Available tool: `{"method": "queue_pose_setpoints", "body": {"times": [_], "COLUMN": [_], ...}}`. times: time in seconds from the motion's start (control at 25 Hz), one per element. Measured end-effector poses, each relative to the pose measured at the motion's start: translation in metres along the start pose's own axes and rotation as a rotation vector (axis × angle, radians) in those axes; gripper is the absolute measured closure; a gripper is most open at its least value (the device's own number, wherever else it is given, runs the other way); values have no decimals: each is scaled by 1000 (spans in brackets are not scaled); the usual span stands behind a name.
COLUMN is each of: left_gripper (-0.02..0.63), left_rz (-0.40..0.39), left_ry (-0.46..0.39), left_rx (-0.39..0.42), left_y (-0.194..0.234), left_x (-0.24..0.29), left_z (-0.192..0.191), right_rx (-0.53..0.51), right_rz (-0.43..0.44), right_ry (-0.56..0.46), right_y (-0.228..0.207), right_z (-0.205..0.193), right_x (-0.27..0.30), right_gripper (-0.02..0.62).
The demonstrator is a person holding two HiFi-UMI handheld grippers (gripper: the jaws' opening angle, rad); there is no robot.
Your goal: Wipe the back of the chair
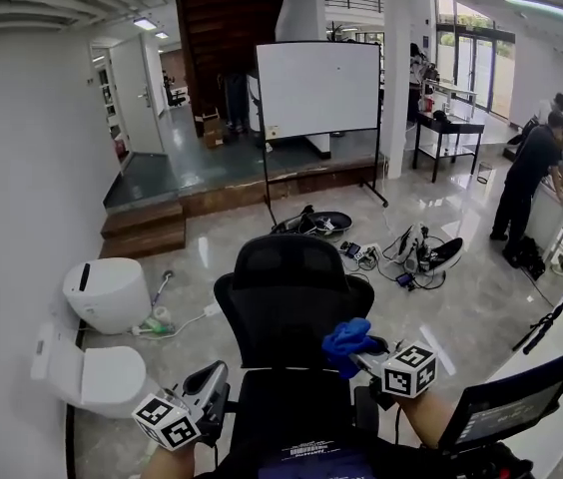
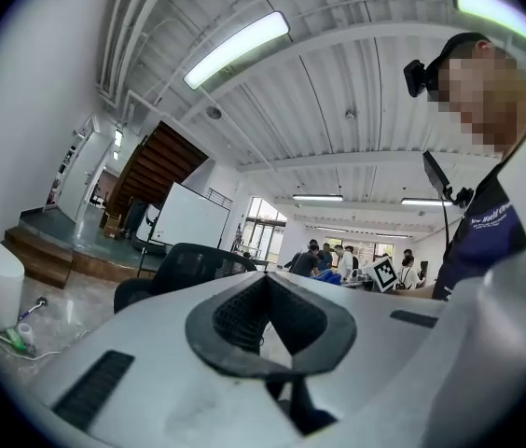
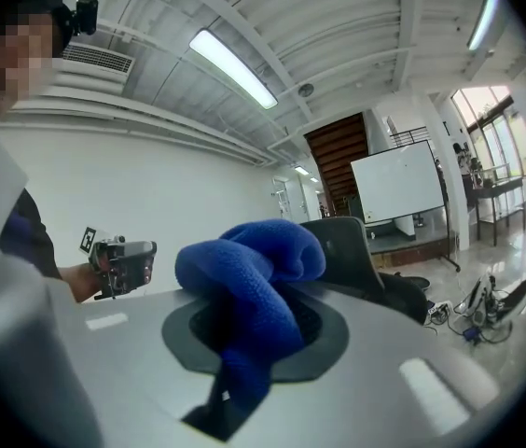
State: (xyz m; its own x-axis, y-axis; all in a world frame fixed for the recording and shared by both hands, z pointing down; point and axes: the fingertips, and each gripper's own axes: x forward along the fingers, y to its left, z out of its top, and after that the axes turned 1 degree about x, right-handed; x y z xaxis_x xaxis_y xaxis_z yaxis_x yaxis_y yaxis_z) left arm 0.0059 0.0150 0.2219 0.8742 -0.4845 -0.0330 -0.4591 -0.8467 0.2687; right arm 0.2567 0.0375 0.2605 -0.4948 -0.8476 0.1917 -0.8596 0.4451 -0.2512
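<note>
Right gripper [image 1: 369, 355] pinches a bunched blue cloth [image 1: 347, 339] at lower centre, by the chair back [image 1: 286, 277]. Left gripper [image 2: 265, 295] is closed and empty. Loosely held, the cloth could slip out mid-wipe.

Your left gripper [image 1: 214, 379] sits low at near left, fingers [image 2: 235, 311] pressed together, empty. Your right gripper [image 1: 361, 355], slightly higher at near right, clamps a blue cloth [image 1: 345, 339]; both forearms reach forward.

Chair [image 1: 286, 287] dead centre and near — left gripper [image 1: 219, 379] at its left side, right gripper [image 1: 359, 352] at its right with the cloth [image 1: 346, 335] in it — whiteboard [image 1: 316, 88] far behind.
</note>
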Motion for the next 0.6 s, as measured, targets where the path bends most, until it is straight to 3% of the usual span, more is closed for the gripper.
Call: {"method": "queue_pose_setpoints", "body": {"times": [0.6], "left_gripper": [604], "left_rz": [17], "left_ry": [40], "left_rx": [-21], "left_y": [-6], "left_x": [-1], "left_z": [-32], "right_rx": [-37], "right_rz": [36], "right_ry": [10], "right_y": [6], "right_z": [-21], "right_x": [-9], "right_gripper": [537]}}
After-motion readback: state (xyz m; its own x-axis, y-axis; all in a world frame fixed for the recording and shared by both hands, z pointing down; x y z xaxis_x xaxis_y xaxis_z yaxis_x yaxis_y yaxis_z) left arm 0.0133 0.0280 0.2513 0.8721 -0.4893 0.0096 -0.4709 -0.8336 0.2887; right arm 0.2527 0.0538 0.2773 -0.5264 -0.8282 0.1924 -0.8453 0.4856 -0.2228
